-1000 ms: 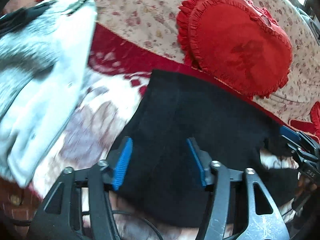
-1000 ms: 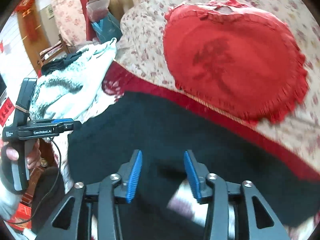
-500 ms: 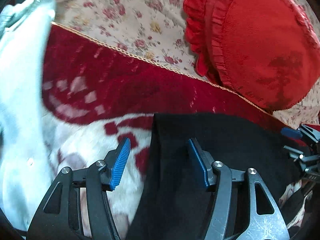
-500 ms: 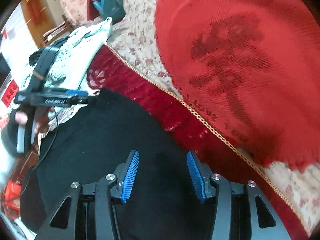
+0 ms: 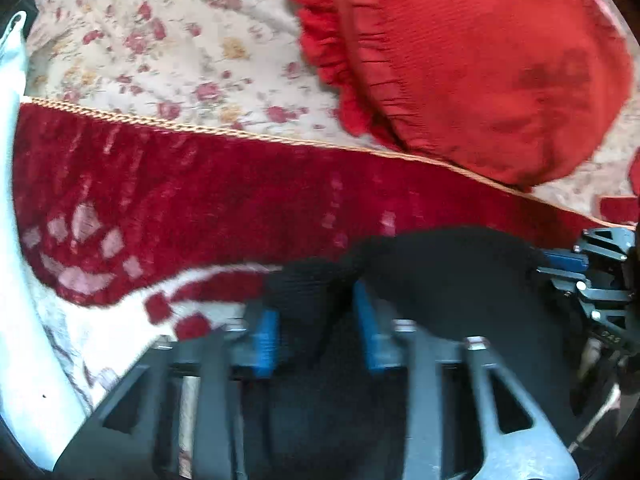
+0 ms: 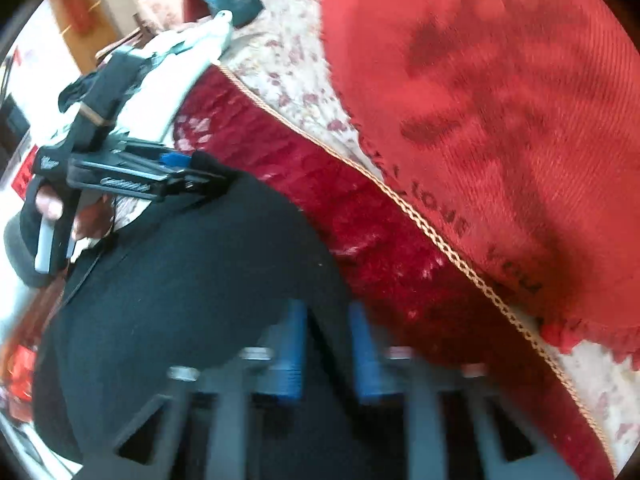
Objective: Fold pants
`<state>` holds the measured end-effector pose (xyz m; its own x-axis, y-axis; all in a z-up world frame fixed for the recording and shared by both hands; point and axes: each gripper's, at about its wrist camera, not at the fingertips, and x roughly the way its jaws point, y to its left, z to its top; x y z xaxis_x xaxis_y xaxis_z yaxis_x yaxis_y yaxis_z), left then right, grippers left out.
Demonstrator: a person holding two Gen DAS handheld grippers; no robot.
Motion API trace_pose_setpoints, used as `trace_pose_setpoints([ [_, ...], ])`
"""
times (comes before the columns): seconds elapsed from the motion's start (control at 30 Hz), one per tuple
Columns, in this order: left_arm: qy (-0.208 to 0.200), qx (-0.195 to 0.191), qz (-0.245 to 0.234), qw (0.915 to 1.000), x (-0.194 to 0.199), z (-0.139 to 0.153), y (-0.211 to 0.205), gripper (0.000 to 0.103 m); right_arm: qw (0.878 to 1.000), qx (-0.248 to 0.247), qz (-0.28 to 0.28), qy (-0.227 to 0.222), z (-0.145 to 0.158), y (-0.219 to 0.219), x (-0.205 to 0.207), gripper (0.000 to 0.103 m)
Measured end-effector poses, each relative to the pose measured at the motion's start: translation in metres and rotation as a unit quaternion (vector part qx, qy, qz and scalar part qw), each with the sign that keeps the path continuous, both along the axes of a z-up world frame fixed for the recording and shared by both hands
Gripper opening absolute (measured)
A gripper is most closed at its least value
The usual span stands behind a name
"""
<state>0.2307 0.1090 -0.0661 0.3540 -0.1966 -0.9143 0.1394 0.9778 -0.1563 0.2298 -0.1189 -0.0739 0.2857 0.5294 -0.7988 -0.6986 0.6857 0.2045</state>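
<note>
The black pants (image 5: pixel 452 280) lie on a red and white patterned blanket (image 5: pixel 192 200); they also show in the right wrist view (image 6: pixel 192 272). My left gripper (image 5: pixel 316 320) has closed on the pants' far left corner, black cloth between its blue pads. My right gripper (image 6: pixel 326 344) has closed on the pants' far right edge, cloth between its pads. The left gripper shows at the left in the right wrist view (image 6: pixel 200 176). The right gripper shows at the right edge of the left wrist view (image 5: pixel 556 264). Both views are motion-blurred.
A red heart-shaped ruffled cushion (image 5: pixel 480 64) leans on the floral sofa back (image 5: pixel 180 48) just behind the pants; it fills the right wrist view's upper right (image 6: pixel 500 100). A pale blue and white garment (image 5: pixel 20 300) lies to the left.
Both grippers moved forward to the pants' far edge and their jaws narrowed from wide open onto the cloth. The cushion looms closer in both views.
</note>
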Motion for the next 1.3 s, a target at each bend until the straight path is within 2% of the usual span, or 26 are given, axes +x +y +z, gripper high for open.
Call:
trace_pose_setpoints([
  [0.17, -0.034, -0.004, 0.005, 0.9994, -0.028, 0.025, 0.002, 0.015, 0.999, 0.026, -0.016, -0.037, 0.034, -0.014, -0.030, 0.006],
  [0.37, -0.088, -0.028, 0.003, 0.9957, -0.083, 0.075, 0.014, 0.014, 0.995, 0.058, -0.008, -0.075, 0.081, -0.016, -0.107, 0.006],
  [0.47, -0.105, -0.039, 0.002, 0.9937, -0.115, 0.088, 0.022, 0.014, 0.994, 0.067, 0.005, -0.085, 0.095, -0.011, -0.151, 0.006],
  [0.6, -0.104, -0.045, 0.006, 0.9935, -0.159, 0.084, 0.030, 0.014, 0.993, 0.086, 0.015, -0.075, 0.095, -0.002, -0.200, 0.006],
  [0.73, -0.088, -0.033, 0.016, 0.9954, -0.193, 0.064, 0.036, 0.014, 0.996, 0.084, 0.018, -0.037, 0.059, 0.012, -0.239, 0.006],
  [0.8, -0.074, -0.034, 0.029, 0.9963, -0.205, 0.051, 0.041, 0.016, 0.997, 0.064, 0.016, -0.026, 0.036, 0.020, -0.250, 0.006],
  [0.87, -0.066, -0.043, 0.045, 0.9959, -0.219, 0.044, 0.051, 0.017, 0.999, 0.019, 0.012, -0.041, 0.013, 0.030, -0.260, 0.006],
  [0.97, -0.065, -0.024, 0.078, 0.9946, -0.230, 0.044, 0.063, 0.018, 0.999, 0.025, -0.016, -0.037, 0.001, 0.030, -0.258, 0.007],
  [1.03, -0.072, -0.014, 0.090, 0.9932, -0.239, 0.048, 0.070, 0.018, 0.999, 0.035, -0.020, -0.024, 0.008, 0.029, -0.257, 0.017],
  [1.1, -0.079, -0.016, 0.101, 0.9916, -0.240, 0.053, 0.077, 0.018, 0.999, 0.044, -0.012, -0.030, 0.021, 0.029, -0.262, 0.028],
  [1.2, -0.089, -0.014, 0.114, 0.9894, -0.243, 0.061, 0.081, 0.018, 0.996, 0.069, -0.014, -0.060, 0.049, 0.022, -0.265, 0.029],
  [1.27, -0.098, -0.011, 0.117, 0.9882, -0.244, 0.066, 0.079, 0.018, 0.992, 0.082, -0.050, -0.080, 0.063, 0.008, -0.258, 0.030],
  [1.3, -0.103, -0.011, 0.120, 0.9874, -0.245, 0.069, 0.078, 0.018, 0.990, 0.083, -0.086, -0.079, 0.066, -0.005, -0.247, 0.032],
])
